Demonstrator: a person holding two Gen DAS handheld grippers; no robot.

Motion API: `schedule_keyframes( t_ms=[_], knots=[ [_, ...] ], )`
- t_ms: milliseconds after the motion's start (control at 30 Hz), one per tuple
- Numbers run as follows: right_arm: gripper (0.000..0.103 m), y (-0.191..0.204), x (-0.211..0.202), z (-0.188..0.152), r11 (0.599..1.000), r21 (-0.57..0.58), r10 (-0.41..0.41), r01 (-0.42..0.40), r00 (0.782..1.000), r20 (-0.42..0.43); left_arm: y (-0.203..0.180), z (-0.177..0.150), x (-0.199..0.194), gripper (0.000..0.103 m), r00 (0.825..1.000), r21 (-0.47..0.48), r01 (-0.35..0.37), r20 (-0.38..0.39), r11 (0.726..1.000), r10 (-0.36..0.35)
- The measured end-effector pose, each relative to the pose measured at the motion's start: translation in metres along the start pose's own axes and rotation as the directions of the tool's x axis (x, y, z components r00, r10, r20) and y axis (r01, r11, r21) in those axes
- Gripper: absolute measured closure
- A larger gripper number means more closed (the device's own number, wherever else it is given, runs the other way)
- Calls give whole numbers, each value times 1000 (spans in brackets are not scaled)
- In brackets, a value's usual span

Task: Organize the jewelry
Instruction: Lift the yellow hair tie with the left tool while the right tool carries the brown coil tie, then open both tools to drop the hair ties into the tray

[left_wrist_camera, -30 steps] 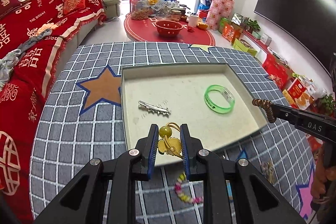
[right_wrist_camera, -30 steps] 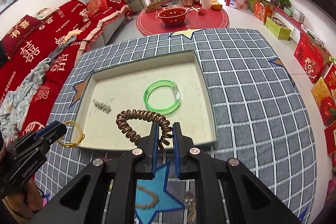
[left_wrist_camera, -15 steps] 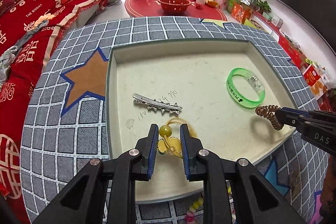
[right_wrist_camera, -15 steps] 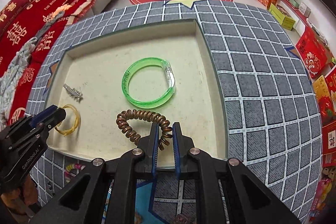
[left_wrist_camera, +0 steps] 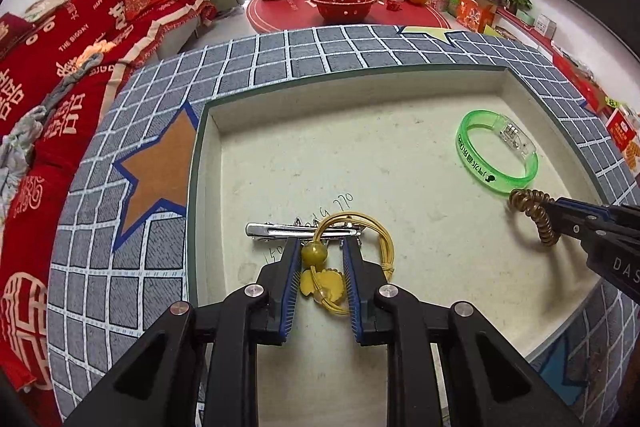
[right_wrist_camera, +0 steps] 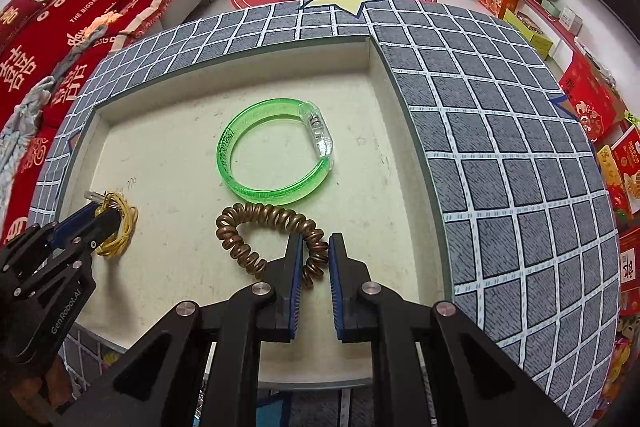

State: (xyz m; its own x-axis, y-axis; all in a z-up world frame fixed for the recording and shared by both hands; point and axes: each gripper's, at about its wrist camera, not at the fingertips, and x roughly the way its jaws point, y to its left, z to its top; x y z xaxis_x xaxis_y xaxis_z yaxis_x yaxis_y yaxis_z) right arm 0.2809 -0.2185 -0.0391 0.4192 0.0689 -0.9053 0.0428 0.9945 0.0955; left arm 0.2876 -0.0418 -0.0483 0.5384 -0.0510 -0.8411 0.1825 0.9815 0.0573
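Both tools have come down into the tray since a second ago; the tray floor now fills most of each view. Left tool (left_wrist_camera: 320,267) closed on a yellow hair tie (left_wrist_camera: 352,239) with a bead and a small charm; bead sits between the pads, elastic loop trailing onto the tray floor by the fingertips. Silver hair clip (left_wrist_camera: 280,229) lies flat just beyond those fingertips, the yellow loop crossing over it. Right tool (right_wrist_camera: 314,259) clamped tight on a brown spiral hair tie (right_wrist_camera: 256,223); its coil curls out to the left, low over the floor, just short of the green bangle (right_wrist_camera: 276,157). Bangle lies flat, mid-tray. Tray (right_wrist_camera: 374,63) rests on a counter under a grey checked cloth (right_wrist_camera: 500,155).
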Motion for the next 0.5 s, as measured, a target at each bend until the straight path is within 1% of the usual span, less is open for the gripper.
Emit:
schedule_keyframes(
  t_ms=[67,100,133,200,333,400,467,500],
  knots=[
    [85,-1,0,0,1000,7,2,-2,1000,-2,-4,-1,-2,68,1000,20,-20,1,1000,20],
    [77,-2,0,0,1000,11,1,-1,1000,-3,-4,-1,-3,68,1000,23,-24,1,999,24],
    [62,-3,0,0,1000,14,3,-3,1000,-4,-5,-1,-5,68,1000,24,-25,4,999,25],
    [45,-5,-1,-1,1000,24,11,-11,1000,-7,-6,-2,-8,68,1000,24,-29,12,999,29],
    [45,-9,-7,-2,997,60,58,-58,998,1,-2,-2,-16,68,999,13,-26,24,1000,26],
    [45,-12,-15,-2,993,81,89,-90,996,21,-1,-1,-19,68,999,7,-19,27,1000,19],
    [39,-13,-24,-1,989,92,115,-118,992,46,1,-1,-24,68,999,0,-12,41,1000,12],
    [33,-13,-29,-1,987,95,122,-127,991,58,1,-1,-26,68,999,-2,-6,47,1000,6]
  ],
)
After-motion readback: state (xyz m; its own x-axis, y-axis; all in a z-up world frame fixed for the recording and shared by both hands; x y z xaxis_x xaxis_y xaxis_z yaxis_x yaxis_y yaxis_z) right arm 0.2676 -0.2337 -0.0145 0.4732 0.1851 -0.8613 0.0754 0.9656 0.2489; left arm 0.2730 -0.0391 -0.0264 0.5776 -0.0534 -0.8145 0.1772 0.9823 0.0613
